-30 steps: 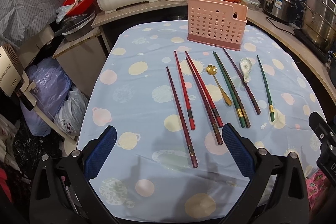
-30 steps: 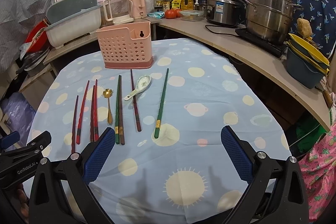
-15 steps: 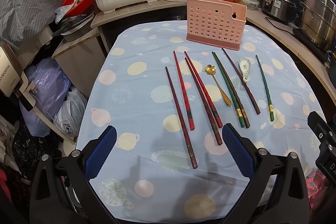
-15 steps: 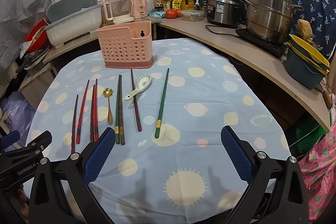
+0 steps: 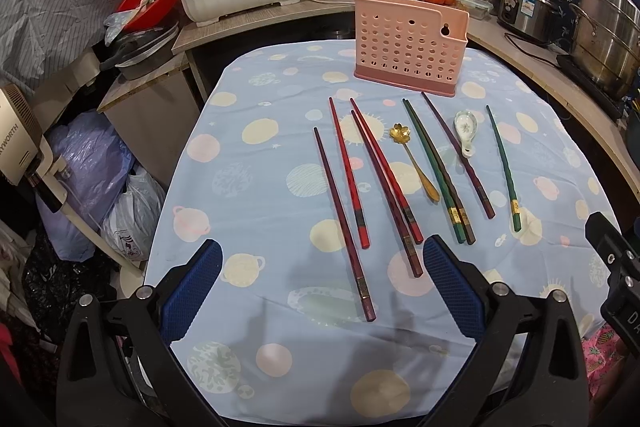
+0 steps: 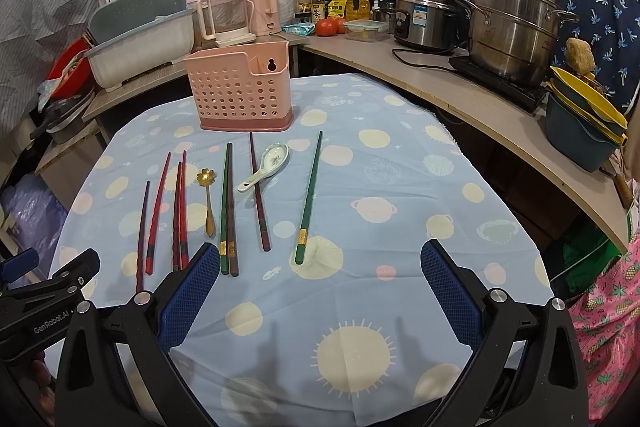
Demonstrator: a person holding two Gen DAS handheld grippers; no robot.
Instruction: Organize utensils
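Both the left gripper (image 5: 322, 269) and right gripper (image 6: 320, 271) hover wide, chopsticks (image 5: 344, 203) just ahead.

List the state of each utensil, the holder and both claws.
Left claw: open, empty.
Right claw: open, empty.
Pink holder: upright, nothing visible inside.
Chopsticks: flat on the cloth, none gripped.
Gold spoon: flat, bowl toward the holder.
White spoon: flat beside a dark chopstick.

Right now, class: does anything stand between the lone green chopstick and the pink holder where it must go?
Nothing visible does. The lone green chopstick lies apart from the white spoon, with bare cloth up to the pink holder. The right gripper hangs open just short of it.
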